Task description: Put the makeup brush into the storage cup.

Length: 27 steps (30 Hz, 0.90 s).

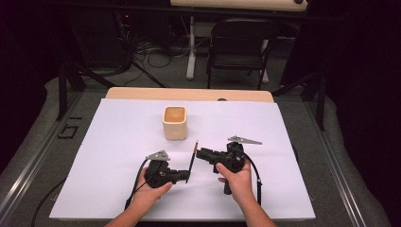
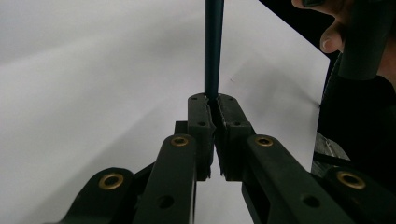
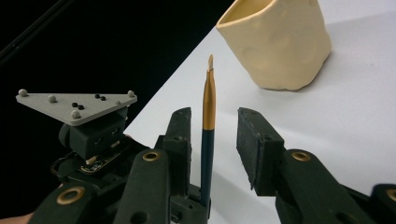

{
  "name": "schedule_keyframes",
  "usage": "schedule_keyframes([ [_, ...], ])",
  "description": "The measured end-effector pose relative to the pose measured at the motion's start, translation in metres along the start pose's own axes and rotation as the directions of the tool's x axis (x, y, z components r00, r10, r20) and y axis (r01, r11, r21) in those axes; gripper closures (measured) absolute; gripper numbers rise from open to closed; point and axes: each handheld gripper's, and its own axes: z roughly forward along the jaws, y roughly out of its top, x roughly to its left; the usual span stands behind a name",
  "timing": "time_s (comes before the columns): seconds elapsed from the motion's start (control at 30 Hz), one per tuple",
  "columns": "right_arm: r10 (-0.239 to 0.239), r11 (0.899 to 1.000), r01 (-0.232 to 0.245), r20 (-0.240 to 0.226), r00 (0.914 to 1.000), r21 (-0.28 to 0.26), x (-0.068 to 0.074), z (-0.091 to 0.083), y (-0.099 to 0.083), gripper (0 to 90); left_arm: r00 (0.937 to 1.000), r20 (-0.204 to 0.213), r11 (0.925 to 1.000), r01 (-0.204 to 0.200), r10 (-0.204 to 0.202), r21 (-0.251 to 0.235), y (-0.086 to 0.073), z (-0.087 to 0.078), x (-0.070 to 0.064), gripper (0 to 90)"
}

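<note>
The paintbrush (image 1: 192, 160) stands almost straight up in the middle of the white sheet (image 1: 118, 142). Its tip points to 12 o'clock, toward the cream cup (image 1: 174, 122). The cup sits apart from the brush, up at about 11 o'clock from it in the high view.

The left gripper (image 1: 185, 176) pinches the dark handle of the paintbrush (image 2: 213, 51) low down. Its jaws are pressed tight on it.

The right gripper (image 1: 199, 152) is spread wide. In the right gripper view the paintbrush (image 3: 208, 112) rises between its two jaws. The gold band and the pale tip stick up above them. The brush is closer to one jaw than the other, and neither jaw touches it yet, as far as I can see.

It looks like the brush is being passed from one gripper to the other. To do this well, slide the right gripper a bit sideways so the brush sits in the middle of the gap. Close slowly on the dark handle just below the gold band. Keep the left gripper tight until the right one has a good hold. Then let go gently, so the brush does not tip or fall.
</note>
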Motion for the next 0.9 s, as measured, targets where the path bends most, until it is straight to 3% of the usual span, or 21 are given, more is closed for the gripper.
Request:
schedule_keyframes([
  [0.43,-0.003,1.0,0.003,0.007,1.0,-0.007,0.0015,0.0023,-0.0025,67.9,0.9995,0.026,0.9996,-0.02,0.019,0.022,-0.0012,0.0057,-0.0061,85.3],
  [0.9,0.013,1.0,-0.013,-0.001,0.9999,-0.011,0.0022,0.0023,-0.0036,77.1,0.999,0.033,0.9989,-0.032,0.03,0.033,-0.0011,0.0071,-0.0094,85.3],
])
